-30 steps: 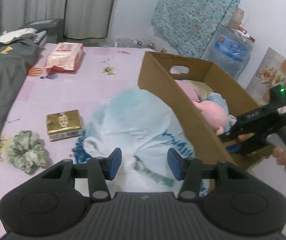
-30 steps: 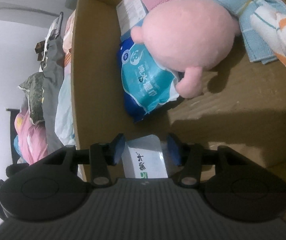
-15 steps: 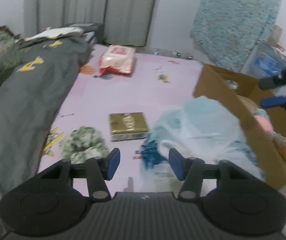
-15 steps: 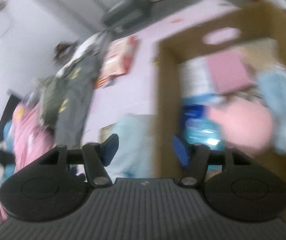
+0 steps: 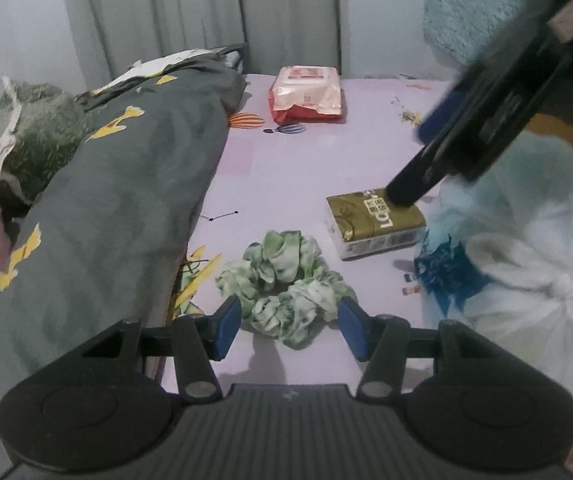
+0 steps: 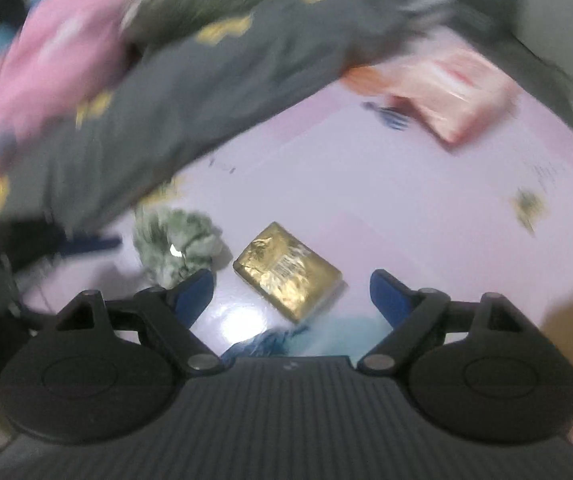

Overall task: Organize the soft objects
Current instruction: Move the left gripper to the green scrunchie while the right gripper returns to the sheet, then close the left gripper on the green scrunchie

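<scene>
Swung away from box to open bed sheet (image 5: pixel 286 184): right gripper (image 6: pixel 292 292) empty, jaws just spreading wide over gold packet (image 6: pixel 288 274) mid-sheet, sized for it; left gripper (image 5: pixel 288 326) half-spread, nothing pinched, lined up on green scrunchie (image 5: pixel 284 278) beside blanket's (image 5: pixel 118 200) edge.

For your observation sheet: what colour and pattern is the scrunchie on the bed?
The scrunchie is green-and-white mottled, clearest in the left wrist view.
</scene>
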